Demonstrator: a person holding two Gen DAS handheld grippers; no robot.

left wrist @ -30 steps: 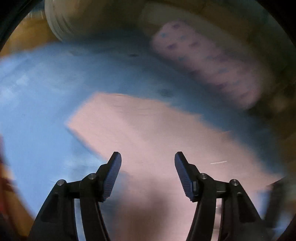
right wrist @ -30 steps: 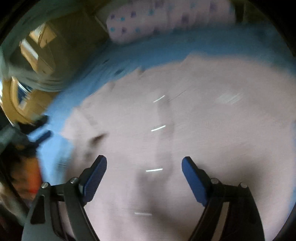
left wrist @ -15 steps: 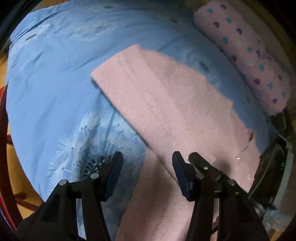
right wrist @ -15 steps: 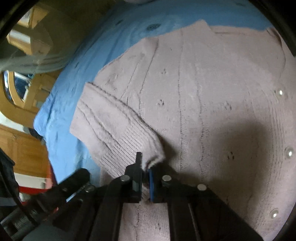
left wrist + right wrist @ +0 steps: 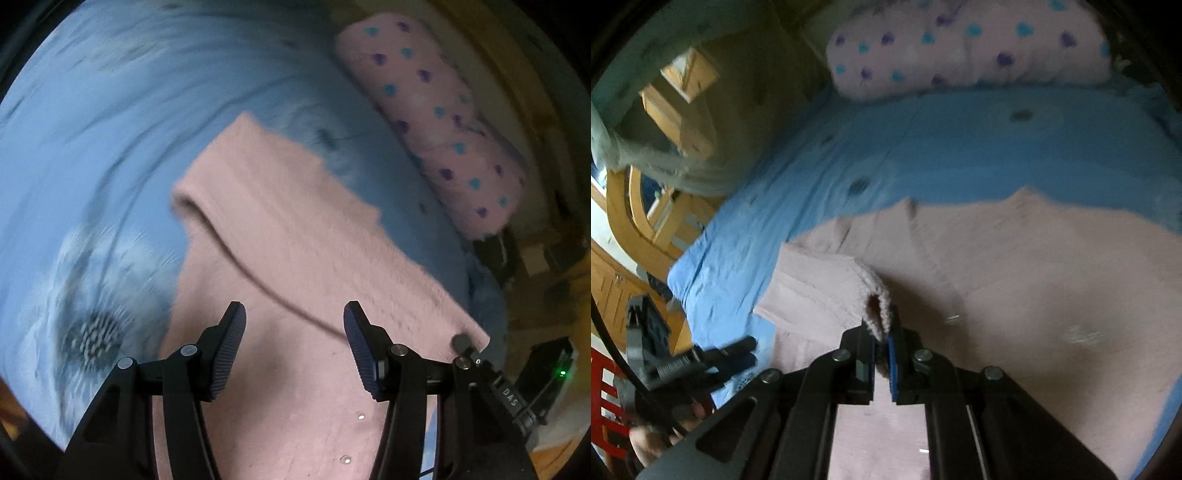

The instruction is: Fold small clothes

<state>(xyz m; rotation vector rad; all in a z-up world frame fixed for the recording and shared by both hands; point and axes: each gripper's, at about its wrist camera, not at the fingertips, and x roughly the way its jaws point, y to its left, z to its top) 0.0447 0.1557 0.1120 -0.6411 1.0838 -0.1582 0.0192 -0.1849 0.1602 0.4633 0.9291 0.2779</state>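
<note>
A pink knitted sweater [image 5: 295,240] lies flat on the blue bedsheet [image 5: 92,147]. My right gripper [image 5: 882,332] is shut on the cuff of its left sleeve [image 5: 820,284] and holds it lifted above the sweater body [image 5: 1034,277]. In the left wrist view the raised sleeve runs as a band across the garment to the right gripper [image 5: 465,343]. My left gripper [image 5: 293,314] hovers open over the sweater's lower part, with nothing between its fingers. It also shows in the right wrist view, at the lower left as the left gripper [image 5: 738,350], beside the sweater's edge.
A pink bolster with blue and purple hearts [image 5: 436,122] lies along the far edge of the bed. Wooden furniture [image 5: 635,221] and a red chair [image 5: 605,387] stand past the bed's left edge. A person's hand [image 5: 646,439] holds the left gripper.
The right gripper shut on the sleeve cuff and then rose with it, pulling the sleeve up. The left gripper swung over the sweater, its jaws still apart.
</note>
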